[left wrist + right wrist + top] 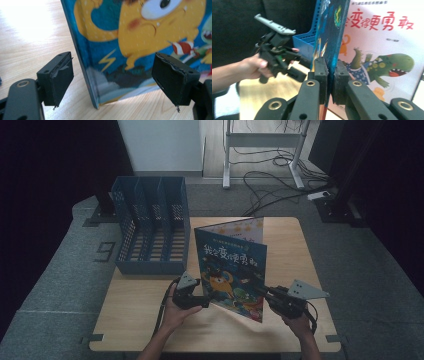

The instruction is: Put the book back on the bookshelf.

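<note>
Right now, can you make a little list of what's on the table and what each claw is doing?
table: light wooden table
book: colourful picture book with a yellow monster on its blue cover, standing upright, slightly open
rack: blue plastic file rack with slots, at the table's far left, apart from the book
left claw: open, jaws either side of the book's edge, not pressing
right claw: shut on the book's cover

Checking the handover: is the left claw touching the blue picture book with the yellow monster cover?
Apart. In the left gripper view, the left claw stands open around the blue picture book's spine edge, with clear gaps at both pads.
</note>
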A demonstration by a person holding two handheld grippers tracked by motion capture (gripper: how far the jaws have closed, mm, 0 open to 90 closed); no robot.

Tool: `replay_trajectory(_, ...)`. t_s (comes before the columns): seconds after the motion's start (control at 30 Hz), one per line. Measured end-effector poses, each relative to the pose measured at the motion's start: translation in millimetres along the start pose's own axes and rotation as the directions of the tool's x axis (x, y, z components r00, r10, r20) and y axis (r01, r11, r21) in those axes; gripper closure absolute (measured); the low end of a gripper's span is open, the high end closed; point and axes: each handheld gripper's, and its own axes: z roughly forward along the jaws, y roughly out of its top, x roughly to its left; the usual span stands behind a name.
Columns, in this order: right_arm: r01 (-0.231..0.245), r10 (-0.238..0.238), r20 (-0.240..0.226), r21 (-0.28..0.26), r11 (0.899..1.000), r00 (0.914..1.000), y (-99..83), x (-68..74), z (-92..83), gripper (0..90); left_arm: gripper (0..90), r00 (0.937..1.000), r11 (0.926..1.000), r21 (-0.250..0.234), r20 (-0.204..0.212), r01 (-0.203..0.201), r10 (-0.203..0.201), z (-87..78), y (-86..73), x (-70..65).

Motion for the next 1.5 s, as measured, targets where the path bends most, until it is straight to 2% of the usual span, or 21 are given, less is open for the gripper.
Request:
replay_trajectory(0.13,-0.016,0.016,-0.004,0.015,1.0,0.9999,-4.2,-3.5,-4.4,83.7,17.7,0.9999,0.9999,-0.007,0.005,-0.011,0.011,0.2,5.4,-0.9)
replay_trajectory(0.23,-0.024,0.024,0.0,0.028,0.999,0.9997,-8.3,-5.8,-8.1,82.9,18.4,0.9995,0.9993,-0.031,0.023,-0.021,0.022,-0.8,12.4,-2.7)
replay_trajectory(0.4,-0.015,0.014,0.014,0.045,0.999,0.9998,-12.3,-7.3,-11.1,80.9,19.1,0.9973,0.9959,-0.062,0.028,-0.065,0.067,-3.2,21.3,-9.4)
replay_trajectory(0.6,-0.01,0.008,0.041,0.052,0.999,0.9991,-17.2,-10.3,-12.5,78.2,20.8,0.9948,0.9938,-0.075,0.054,-0.083,0.087,-5.9,21.5,-9.8)
replay_trajectory(0.8,0.001,-0.006,0.072,0.072,0.997,0.9974,-23.1,-13.7,-9.0,68.5,21.9,0.9897,0.9883,-0.1,0.073,-0.116,0.123,-10.2,20.8,-14.2)
replay_trajectory(0.97,-0.023,0.015,0.1,0.078,0.997,0.9949,-27.8,-17.8,-6.4,61.4,25.8,0.9844,0.9809,-0.136,0.087,-0.14,0.152,-15.2,23.6,-21.8)
replay_trajectory(1.07,-0.025,0.018,0.107,0.066,0.997,0.9941,-26.9,-17.0,-4.4,59.9,26.5,0.986,0.9815,-0.13,0.071,-0.141,0.151,-15.1,25.2,-24.9)
replay_trajectory(1.27,-0.029,0.019,0.137,0.071,0.997,0.9904,-26.3,-17.6,-1.5,54.2,30.1,0.9885,0.9833,-0.133,0.07,-0.124,0.134,-16.0,25.3,-23.0)
replay_trajectory(1.4,-0.037,0.023,0.182,0.074,0.997,0.983,-26.5,-19.2,-0.5,49.5,33.0,0.9889,0.9829,-0.138,0.067,-0.122,0.132,-16.9,24.5,-22.5)
replay_trajectory(1.5,-0.055,0.04,0.2,0.07,0.996,0.979,-26.7,-21.0,-0.6,47.2,36.2,0.9894,0.9822,-0.147,0.068,-0.117,0.128,-18.3,22.7,-22.5)
